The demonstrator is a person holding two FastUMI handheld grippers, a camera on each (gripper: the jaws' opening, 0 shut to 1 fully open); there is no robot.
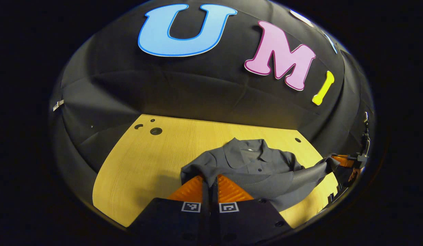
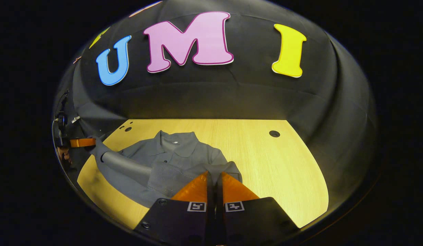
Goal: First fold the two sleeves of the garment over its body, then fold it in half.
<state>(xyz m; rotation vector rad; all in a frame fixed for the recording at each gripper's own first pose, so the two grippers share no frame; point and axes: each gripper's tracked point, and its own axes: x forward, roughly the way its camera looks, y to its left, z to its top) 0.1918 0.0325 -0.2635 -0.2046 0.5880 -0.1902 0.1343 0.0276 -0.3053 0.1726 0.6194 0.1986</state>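
A grey collared shirt (image 1: 255, 160) lies face up on the yellow wooden table (image 1: 146, 160), its collar toward the wall. In the left gripper view my left gripper (image 1: 210, 179) is shut on the shirt's left sleeve, with cloth pinched between its fingers. Far to the right, the right gripper (image 1: 341, 160) holds the other sleeve (image 1: 310, 172), stretched out and lifted off the table. In the right gripper view my right gripper (image 2: 214, 176) is shut on cloth at the sleeve end beside the shirt (image 2: 184, 150). The left gripper (image 2: 82, 142) shows at far left, pulling its sleeve (image 2: 126, 164) taut.
The table has round holes near its back corners (image 1: 156, 131) (image 2: 274, 133). The black booth wall closes in behind and at both sides. Bare tabletop (image 2: 276, 160) lies to the right of the shirt. The table's front edge runs close under both grippers.
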